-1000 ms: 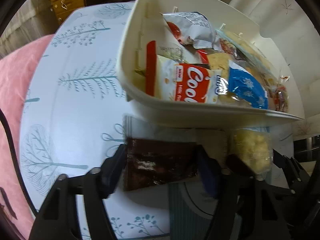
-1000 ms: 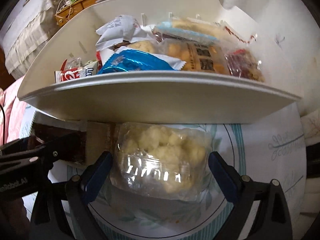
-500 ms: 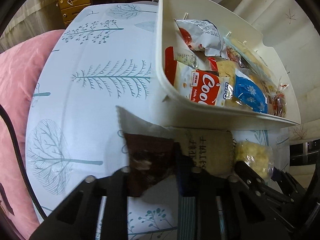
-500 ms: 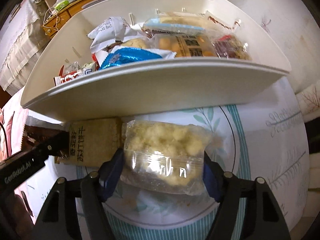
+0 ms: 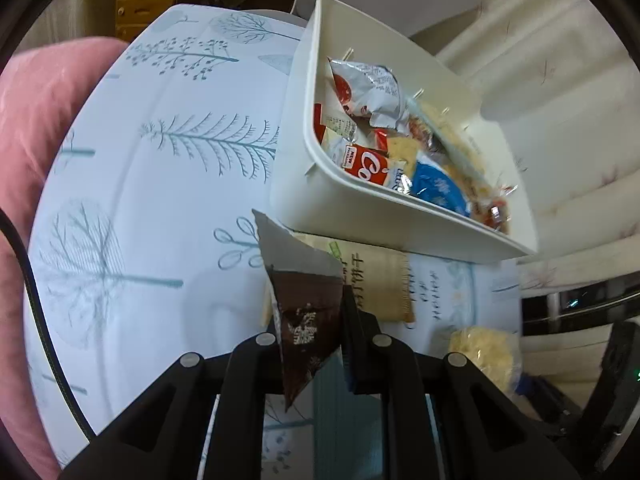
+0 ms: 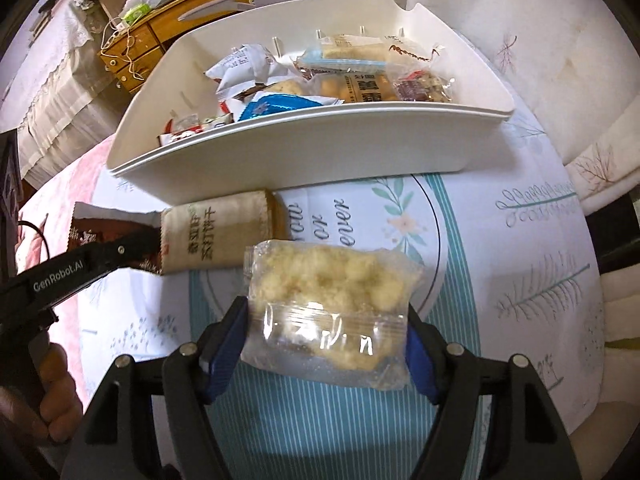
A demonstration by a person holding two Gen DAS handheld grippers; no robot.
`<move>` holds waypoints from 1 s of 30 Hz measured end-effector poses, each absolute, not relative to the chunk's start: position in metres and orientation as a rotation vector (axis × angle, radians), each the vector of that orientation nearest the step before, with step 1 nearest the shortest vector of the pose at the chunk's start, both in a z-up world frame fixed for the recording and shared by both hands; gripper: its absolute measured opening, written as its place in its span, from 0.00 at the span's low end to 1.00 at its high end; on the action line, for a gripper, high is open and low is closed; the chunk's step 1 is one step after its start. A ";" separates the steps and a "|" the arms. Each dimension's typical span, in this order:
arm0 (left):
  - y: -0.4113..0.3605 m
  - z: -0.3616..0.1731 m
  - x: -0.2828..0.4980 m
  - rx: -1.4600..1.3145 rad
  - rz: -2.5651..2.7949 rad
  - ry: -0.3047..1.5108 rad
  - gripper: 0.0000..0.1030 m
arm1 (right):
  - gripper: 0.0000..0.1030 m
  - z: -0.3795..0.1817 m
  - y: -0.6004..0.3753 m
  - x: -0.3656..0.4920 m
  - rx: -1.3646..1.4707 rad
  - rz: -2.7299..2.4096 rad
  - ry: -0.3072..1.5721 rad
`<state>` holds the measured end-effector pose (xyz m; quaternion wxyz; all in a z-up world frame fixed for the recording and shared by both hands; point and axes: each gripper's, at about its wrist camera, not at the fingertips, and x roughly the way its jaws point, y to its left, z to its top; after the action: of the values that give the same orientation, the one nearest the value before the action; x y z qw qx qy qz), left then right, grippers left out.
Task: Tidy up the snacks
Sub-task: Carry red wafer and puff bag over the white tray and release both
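My left gripper (image 5: 310, 320) is shut on a dark brown snack packet (image 5: 306, 316), held above the tablecloth near the bin's left corner. My right gripper (image 6: 326, 332) is shut on a clear bag of pale yellow puffed snack (image 6: 330, 300), held in front of the bin. The white plastic bin (image 6: 320, 152) holds several snack packets; it also shows in the left wrist view (image 5: 360, 216). A beige biscuit packet (image 6: 218, 236) lies on the table against the bin's front wall, also in the left wrist view (image 5: 378, 284). The left gripper (image 6: 80, 268) shows at left in the right wrist view.
The round table has a white cloth with teal tree prints (image 5: 160, 184). A pink cushion (image 5: 32, 112) lies at the left edge. A wooden drawer unit (image 6: 152, 36) stands behind the bin. White patterned fabric (image 6: 560, 60) lies to the right.
Both grippers closed on their packets and lifted back from the bin. The brown packet now hangs upright in the left jaws. The beige packet stays on the table.
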<state>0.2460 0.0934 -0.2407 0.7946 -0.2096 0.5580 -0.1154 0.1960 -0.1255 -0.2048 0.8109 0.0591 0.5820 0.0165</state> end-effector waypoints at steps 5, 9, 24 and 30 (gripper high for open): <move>0.094 -0.234 0.237 -0.480 -0.228 1.190 0.12 | 0.69 -0.195 -0.130 0.189 0.126 0.069 1.233; 0.098 -0.223 0.225 -0.504 -0.241 1.153 0.12 | 0.69 -0.184 -0.131 0.183 0.125 0.112 1.217; 0.043 -0.159 0.196 -0.414 -0.167 1.047 0.12 | 0.69 -0.127 -0.151 0.195 0.011 0.385 1.076; 0.008 -0.133 0.200 -0.337 -0.126 1.015 0.12 | 0.69 -0.109 -0.170 0.209 -0.036 0.446 0.990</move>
<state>0.1995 0.0084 -0.1332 0.8585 -0.1603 0.4834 -0.0600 0.2095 -0.1704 -0.1087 0.8560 -0.0172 0.4710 0.2123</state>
